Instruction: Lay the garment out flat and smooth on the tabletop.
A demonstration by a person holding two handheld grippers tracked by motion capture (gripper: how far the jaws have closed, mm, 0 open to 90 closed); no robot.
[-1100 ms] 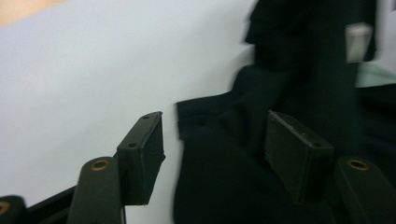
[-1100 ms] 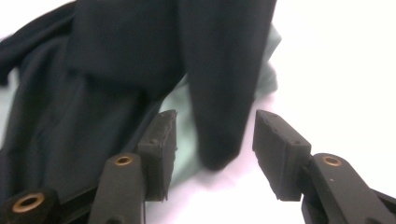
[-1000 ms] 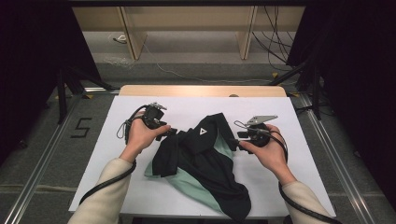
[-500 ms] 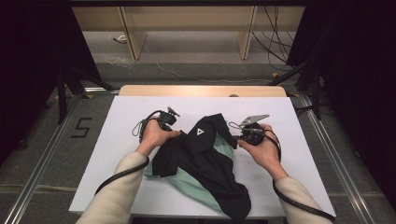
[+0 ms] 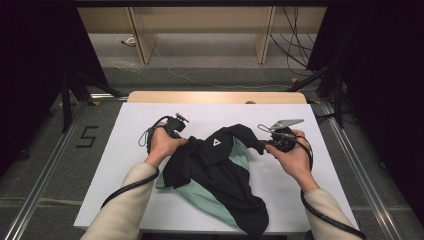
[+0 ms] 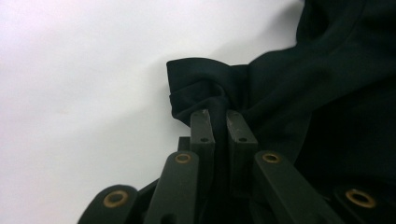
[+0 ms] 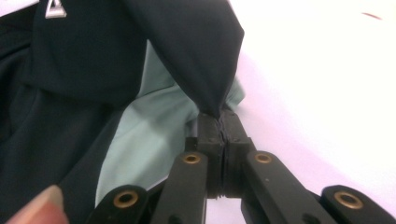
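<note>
Left gripper (image 6: 219,116) has just closed its jaws on a fold of the black and mint garment (image 5: 215,175), crumpled mid-frame on the white desk (image 5: 110,185); right gripper (image 7: 219,119) is clamped on another edge. Both corners are pinched; lifting and spreading it flat look undone.

A white table top (image 5: 125,165) runs out to a pale wooden strip (image 5: 215,97) at its far edge. Beyond it, wooden legs (image 5: 141,37) stand on grey floor, cables (image 5: 292,35) trail at right, and a "5" (image 5: 86,136) is marked at left.
</note>
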